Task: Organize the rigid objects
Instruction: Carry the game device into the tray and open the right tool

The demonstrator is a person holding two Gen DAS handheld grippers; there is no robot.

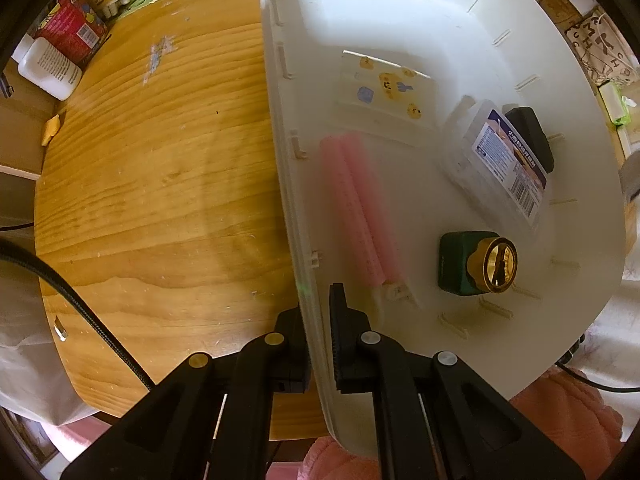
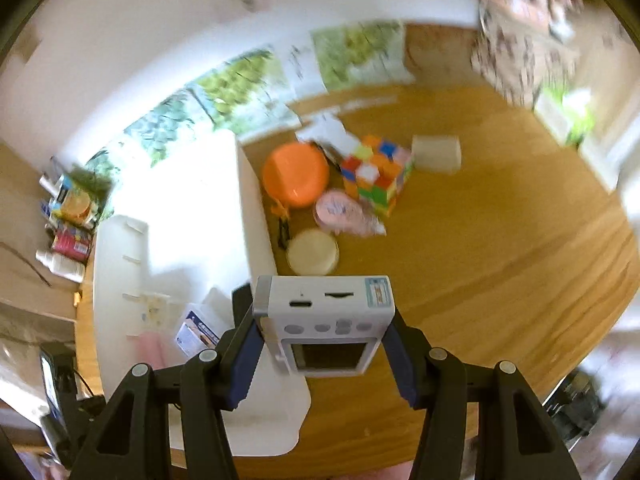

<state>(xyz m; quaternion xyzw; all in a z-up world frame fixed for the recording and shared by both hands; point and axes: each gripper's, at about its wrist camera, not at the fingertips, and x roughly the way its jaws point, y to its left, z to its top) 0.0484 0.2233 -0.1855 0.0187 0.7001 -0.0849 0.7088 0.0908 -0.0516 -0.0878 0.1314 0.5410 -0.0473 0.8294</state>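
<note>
A: Left tool (image 1: 318,344) pinches the white bin (image 1: 420,12) wall. Right tool (image 2: 324,344) clamps a white handheld device (image 2: 326,320), lifted beside the bin.

B: Progress?

A: Partway, I judge. Binned: pink sticks (image 1: 360,204), green bottle (image 1: 472,262), labelled box (image 1: 504,160). On the bench (image 2: 500,220): cube (image 2: 378,174), orange bowl (image 2: 296,174), round tin (image 2: 313,251). Nothing blocks the drop.

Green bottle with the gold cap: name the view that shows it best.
Left wrist view: the green bottle with the gold cap stands sharp and unobstructed inside the white bin. The right wrist view does not show it.
</note>
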